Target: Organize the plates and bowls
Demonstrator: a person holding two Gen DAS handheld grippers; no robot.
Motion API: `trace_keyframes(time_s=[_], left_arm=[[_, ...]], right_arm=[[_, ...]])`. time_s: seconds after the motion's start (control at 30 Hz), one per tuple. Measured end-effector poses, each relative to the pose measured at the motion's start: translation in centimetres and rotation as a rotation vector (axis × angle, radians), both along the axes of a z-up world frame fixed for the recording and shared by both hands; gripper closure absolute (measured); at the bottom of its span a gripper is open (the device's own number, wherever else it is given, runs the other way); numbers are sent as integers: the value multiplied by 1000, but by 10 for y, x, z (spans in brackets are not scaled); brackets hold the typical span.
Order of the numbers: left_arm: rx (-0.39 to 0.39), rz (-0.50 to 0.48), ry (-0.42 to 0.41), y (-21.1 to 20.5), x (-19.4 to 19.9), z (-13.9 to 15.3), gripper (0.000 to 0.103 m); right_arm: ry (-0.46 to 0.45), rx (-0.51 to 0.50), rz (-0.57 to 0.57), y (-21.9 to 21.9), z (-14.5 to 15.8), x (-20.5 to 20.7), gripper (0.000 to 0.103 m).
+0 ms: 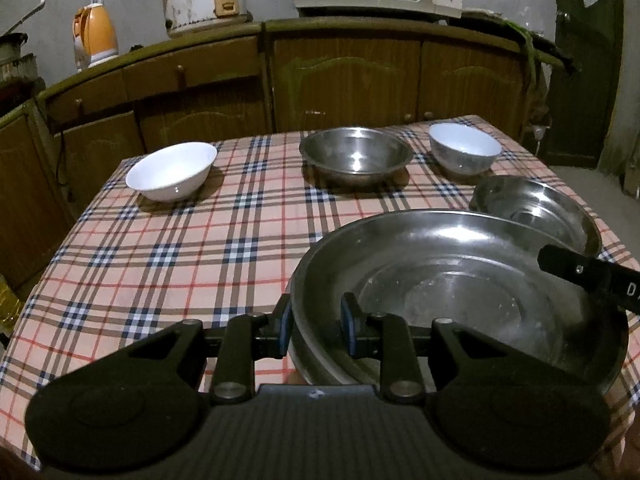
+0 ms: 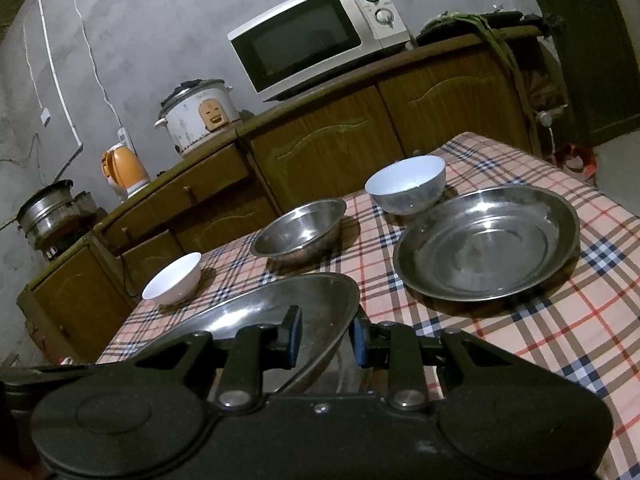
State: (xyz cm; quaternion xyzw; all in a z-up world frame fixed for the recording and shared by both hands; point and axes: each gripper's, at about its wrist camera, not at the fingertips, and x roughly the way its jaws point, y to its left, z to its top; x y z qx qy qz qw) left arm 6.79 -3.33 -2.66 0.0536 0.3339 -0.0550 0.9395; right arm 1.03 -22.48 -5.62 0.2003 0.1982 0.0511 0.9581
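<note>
Left gripper (image 1: pixel 316 330) is clamping the steel plate's (image 1: pixel 460 280) near-left rim; right gripper (image 2: pixel 326 340) is clamping its right rim.

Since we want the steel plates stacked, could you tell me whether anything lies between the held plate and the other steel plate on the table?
Nothing visible does. The held plate has only bare tablecloth between it and the other steel plate, which is empty.

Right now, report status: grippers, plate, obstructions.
Left gripper and right gripper both shut on the steel plate, opposite rims. Second steel plate lies just beyond. Three bowls farther back, clear.
</note>
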Motion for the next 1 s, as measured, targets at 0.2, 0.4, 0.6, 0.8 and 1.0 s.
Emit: trace_keyframes(time_s=[0.2, 0.4, 0.6, 0.8, 1.0], left_arm=[[17, 14, 19, 0, 5, -9, 76], [22, 38, 28, 2, 12, -17, 76], [16, 51, 22, 2, 20, -22, 76], [16, 66, 17, 3, 29, -26, 76], [23, 83, 25, 3, 37, -31, 75]], right_arm=[[22, -2, 15, 0, -10, 11, 70], [35, -22, 33, 5, -17, 20, 69], [39, -43, 34, 7, -21, 31, 70], [40, -64, 44, 10, -25, 41, 69], [49, -76, 59, 13, -30, 51, 70]])
